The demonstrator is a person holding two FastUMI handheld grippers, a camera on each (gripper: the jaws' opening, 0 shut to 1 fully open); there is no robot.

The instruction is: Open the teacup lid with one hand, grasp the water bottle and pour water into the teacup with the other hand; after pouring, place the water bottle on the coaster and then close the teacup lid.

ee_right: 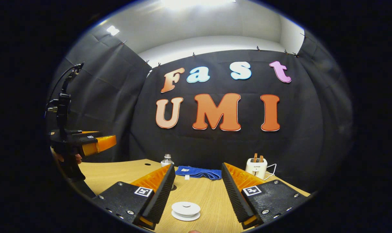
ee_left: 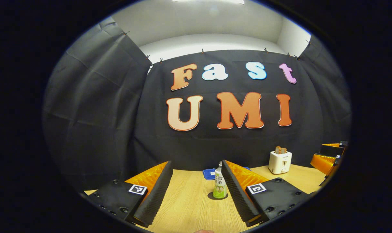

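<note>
A small water bottle [ee_left: 219,183] with a green label and pale cap stands upright on a dark round coaster [ee_left: 217,196]. It sits ahead of my left gripper [ee_left: 196,165], close to the right finger; the jaws are open and hold nothing. In the right gripper view, a white teacup [ee_right: 186,210] with its lid on rests on the table between the open fingers of my right gripper [ee_right: 197,166]. The bottle's top [ee_right: 167,159] peeks over that gripper's left finger. The left gripper [ee_right: 86,144] hangs in the air at far left, held by a hand.
The wooden table [ee_left: 189,207] carries a folded blue cloth [ee_right: 199,172] near the back wall and a white toaster [ee_right: 256,166] with bread in it at the back right. The right gripper [ee_left: 330,157] shows at the right edge of the left gripper view.
</note>
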